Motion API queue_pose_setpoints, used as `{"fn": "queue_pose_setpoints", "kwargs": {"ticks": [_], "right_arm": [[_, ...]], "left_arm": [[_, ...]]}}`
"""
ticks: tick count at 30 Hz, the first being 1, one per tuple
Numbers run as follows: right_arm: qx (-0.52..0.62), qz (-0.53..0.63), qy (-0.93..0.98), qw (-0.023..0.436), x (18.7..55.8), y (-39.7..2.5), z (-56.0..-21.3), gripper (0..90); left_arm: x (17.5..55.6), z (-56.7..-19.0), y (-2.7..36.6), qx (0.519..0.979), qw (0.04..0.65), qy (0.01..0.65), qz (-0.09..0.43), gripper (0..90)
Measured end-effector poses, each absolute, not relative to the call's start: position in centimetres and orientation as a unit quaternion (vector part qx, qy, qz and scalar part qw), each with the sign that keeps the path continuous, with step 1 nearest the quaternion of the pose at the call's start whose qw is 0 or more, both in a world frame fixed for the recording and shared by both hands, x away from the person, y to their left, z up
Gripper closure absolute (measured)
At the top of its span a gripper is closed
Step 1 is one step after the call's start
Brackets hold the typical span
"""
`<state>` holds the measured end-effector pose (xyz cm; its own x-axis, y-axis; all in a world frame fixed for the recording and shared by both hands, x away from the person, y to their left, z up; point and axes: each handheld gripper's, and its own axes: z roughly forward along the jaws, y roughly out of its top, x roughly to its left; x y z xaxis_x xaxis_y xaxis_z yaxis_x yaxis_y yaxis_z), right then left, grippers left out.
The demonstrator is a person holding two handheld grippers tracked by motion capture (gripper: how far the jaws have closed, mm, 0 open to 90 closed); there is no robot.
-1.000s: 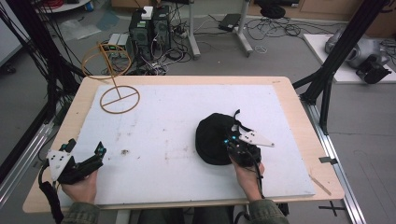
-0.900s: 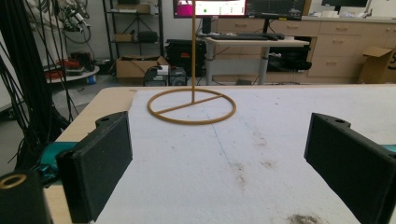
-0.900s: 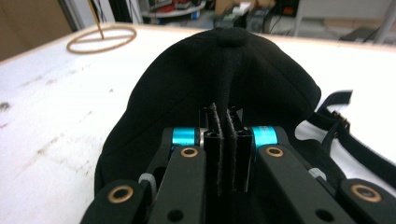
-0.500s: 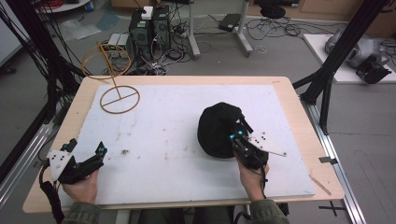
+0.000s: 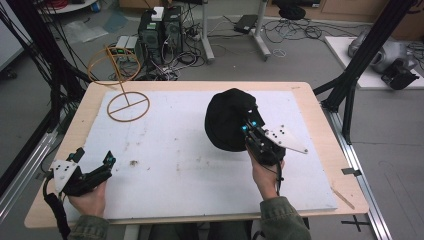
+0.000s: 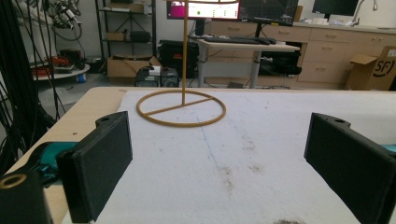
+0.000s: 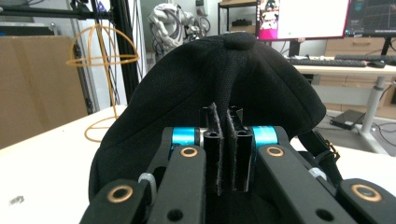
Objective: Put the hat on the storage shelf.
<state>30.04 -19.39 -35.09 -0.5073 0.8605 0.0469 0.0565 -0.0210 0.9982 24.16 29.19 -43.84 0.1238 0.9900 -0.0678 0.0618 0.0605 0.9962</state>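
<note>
Fingers of the right gripper (image 7: 226, 154) are pinched together on fabric of the black dome-shaped cloth cap (image 5: 229, 119), raised and carried farther up the white-topped desk (image 5: 175, 155) than a second ago, presumably toward the yellow wire hat stand (image 5: 122, 82), while the left gripper (image 5: 87, 170) rests with fingers apart.

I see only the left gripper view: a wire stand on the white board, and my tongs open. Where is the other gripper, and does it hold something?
Observer: The right tongs are shut on a black cap, at the right half of the board.
Operator: Is the cap near the wire stand?
Observer: No. In the high view the wire stand is at the far left corner of the white board, well apart from the cap.
Operator: Where do the tongs pinch the cap?
Observer: The right gripper view shows the jaws closed on a fold of fabric at the near side, below the top button.
</note>
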Motion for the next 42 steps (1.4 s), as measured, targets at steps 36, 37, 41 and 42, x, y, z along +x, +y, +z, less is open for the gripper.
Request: {"fn": "queue_pose_setpoints", "kwargs": {"ticks": [36, 37, 41, 42], "right_arm": [[0.299, 0.646, 0.621, 0.328, 36.9, -9.9, -26.5, 87.2], [0.297, 0.65, 0.619, 0.325, 37.2, -9.1, -26.2, 87.2], [0.291, 0.65, 0.625, 0.32, 37.8, -7.8, -25.8, 87.2], [0.291, 0.65, 0.625, 0.32, 37.8, -7.8, -25.8, 87.2]], "left_arm": [[24.6, -43.9, 29.8, 0.514, 0.555, 0.508, 0.412, 8.0], [24.7, -43.9, 29.9, 0.513, 0.556, 0.509, 0.411, 8.0], [24.8, -44.0, 30.3, 0.509, 0.558, 0.515, 0.406, 8.0], [24.9, -44.0, 30.4, 0.506, 0.559, 0.516, 0.407, 8.0]]}}
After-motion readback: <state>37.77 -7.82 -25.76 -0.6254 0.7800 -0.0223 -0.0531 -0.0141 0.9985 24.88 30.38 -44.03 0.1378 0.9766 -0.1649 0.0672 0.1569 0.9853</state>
